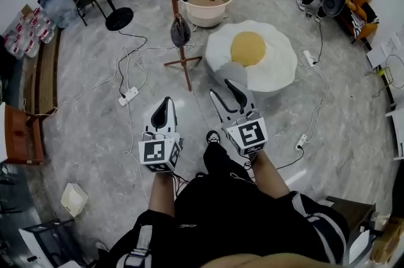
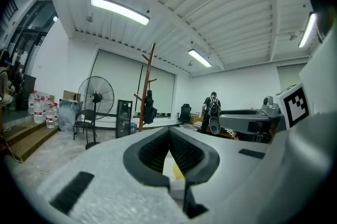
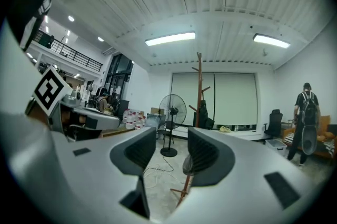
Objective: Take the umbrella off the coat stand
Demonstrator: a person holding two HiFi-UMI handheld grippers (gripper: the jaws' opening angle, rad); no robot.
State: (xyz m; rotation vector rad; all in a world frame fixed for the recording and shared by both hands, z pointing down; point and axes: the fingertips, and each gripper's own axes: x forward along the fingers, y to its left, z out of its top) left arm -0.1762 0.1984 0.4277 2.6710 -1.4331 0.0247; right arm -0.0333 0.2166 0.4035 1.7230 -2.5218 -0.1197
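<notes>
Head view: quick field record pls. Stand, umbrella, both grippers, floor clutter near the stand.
coat stand: wooden, upright, tripod base, ahead of both grippers
umbrella: dark folded bundle hanging low on the stand, untouched
left gripper: jaws together, empty, short of the stand
right gripper: jaws apart, empty, short of the stand
floor clutter: power strip and cables left of the base; fried-egg cushion right of it
</notes>
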